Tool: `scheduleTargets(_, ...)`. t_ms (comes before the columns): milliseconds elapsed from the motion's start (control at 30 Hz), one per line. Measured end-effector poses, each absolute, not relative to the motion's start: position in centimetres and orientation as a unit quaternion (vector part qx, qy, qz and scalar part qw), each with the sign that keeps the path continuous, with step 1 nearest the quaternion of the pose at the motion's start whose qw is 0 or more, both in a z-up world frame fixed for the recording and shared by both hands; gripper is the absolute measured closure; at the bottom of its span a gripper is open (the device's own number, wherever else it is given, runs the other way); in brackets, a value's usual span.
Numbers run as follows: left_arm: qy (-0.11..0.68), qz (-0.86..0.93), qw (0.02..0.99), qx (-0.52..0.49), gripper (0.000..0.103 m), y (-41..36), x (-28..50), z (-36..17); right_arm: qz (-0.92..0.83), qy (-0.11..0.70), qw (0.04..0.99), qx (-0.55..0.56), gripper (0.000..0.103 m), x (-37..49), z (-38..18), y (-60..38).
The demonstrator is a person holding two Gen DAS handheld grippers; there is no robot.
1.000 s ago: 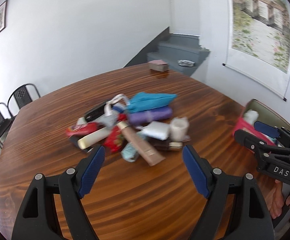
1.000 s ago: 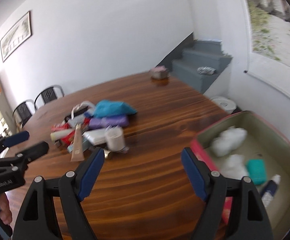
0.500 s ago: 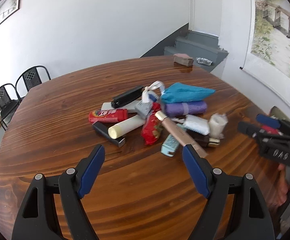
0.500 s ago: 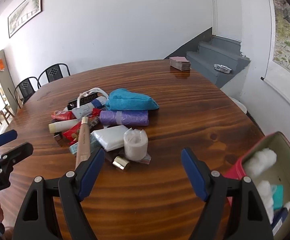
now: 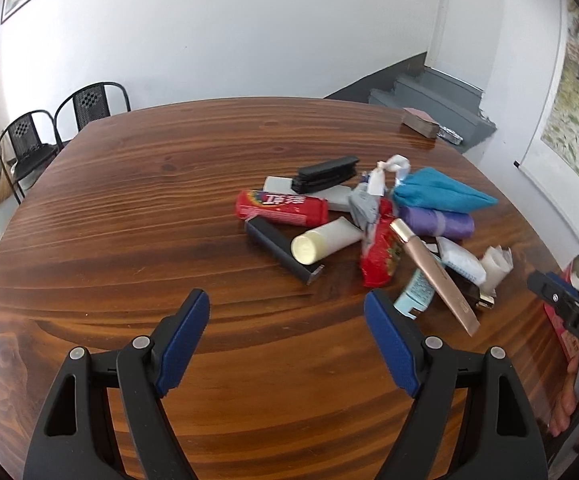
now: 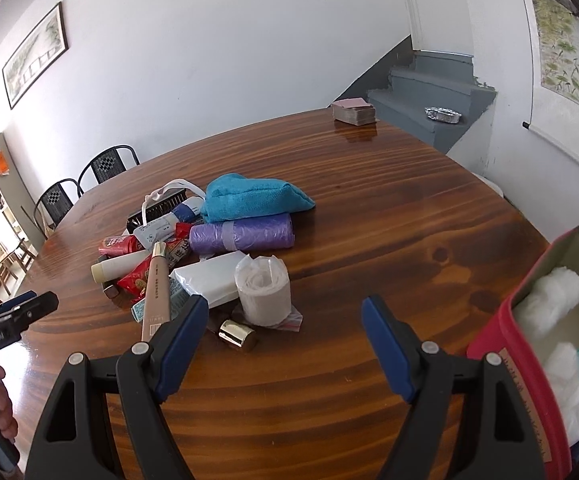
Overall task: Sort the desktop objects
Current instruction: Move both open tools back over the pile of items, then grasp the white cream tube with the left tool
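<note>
A heap of small objects lies on the round wooden table (image 5: 129, 208): a red snack tube (image 5: 282, 208), a cream bottle (image 5: 325, 241), a black bar (image 5: 281, 249), a gold tube (image 5: 435, 276), a blue pouch (image 5: 441, 194) and a purple bag roll (image 6: 241, 235). A white plastic roll (image 6: 264, 291) and a white tissue pack (image 6: 213, 278) sit at the heap's near side. My left gripper (image 5: 287, 322) is open above bare wood in front of the heap. My right gripper (image 6: 283, 326) is open too, just right of the white roll, nothing between its fingers.
A red box (image 6: 529, 344) with white wads and a teal item stands at the right table edge. A deck of cards (image 6: 353, 111) lies at the far edge. Two black chairs (image 5: 61, 120) stand beyond the table on the left, grey stairs (image 6: 429, 92) behind.
Both views swung left; the heap now sits right of centre in the left wrist view. The right gripper came nearer the heap, and the red box slid to the right edge.
</note>
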State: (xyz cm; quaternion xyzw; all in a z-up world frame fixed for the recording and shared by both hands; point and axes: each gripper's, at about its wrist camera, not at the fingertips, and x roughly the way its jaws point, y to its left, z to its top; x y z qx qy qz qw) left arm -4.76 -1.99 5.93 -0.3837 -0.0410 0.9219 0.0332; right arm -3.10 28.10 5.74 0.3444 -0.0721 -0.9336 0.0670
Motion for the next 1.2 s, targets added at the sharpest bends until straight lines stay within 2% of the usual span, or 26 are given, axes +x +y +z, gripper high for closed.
scheduleTargets(200, -0.035, 0.921, 0.028, -0.386, 0.02, -1.7, -6.2, 6.2, -0.933, -0.081, 0.071, 0.344, 0.021, -3.1, 5.9, 28.5)
scheduleTargets(500, 0.031, 0.922, 0.053, -0.383, 0.02, 1.2, -11.1, 5.2, -0.933, -0.088, 0.08, 0.34, 0.021, -2.8, 6.2, 28.6)
scheduleTargets(933, 0.03, 0.907, 0.096, -0.408, 0.022, 2.5, -14.7, 2.5, -0.932, -0.085, 0.081, 0.343, 0.021, -2.8, 6.0, 28.5)
scheduleTargets(967, 0.027, 0.906, 0.102, -0.411, 0.034, 2.5, -14.6, 2.3, -0.932, -0.085, 0.082, 0.344, 0.021, -2.8, 6.0, 28.5)
scheduleTargets(1000, 0.027, 0.903, 0.109, -0.415, 0.051, 2.5, -14.6, 2.1, -0.931, -0.084, 0.082, 0.345, 0.021, -2.8, 6.0, 28.4)
scheduleTargets(1167, 0.04, 0.895, 0.127, -0.426, 0.073, 2.9, -13.6, 1.5, -0.931, -0.082, 0.084, 0.347, 0.021, -2.7, 5.9, 28.3)
scheduleTargets(1200, 0.041, 0.894, 0.13, -0.427, 0.074, 3.1, -13.3, 1.5, -0.931, -0.082, 0.085, 0.346, 0.021, -2.6, 5.9, 28.4)
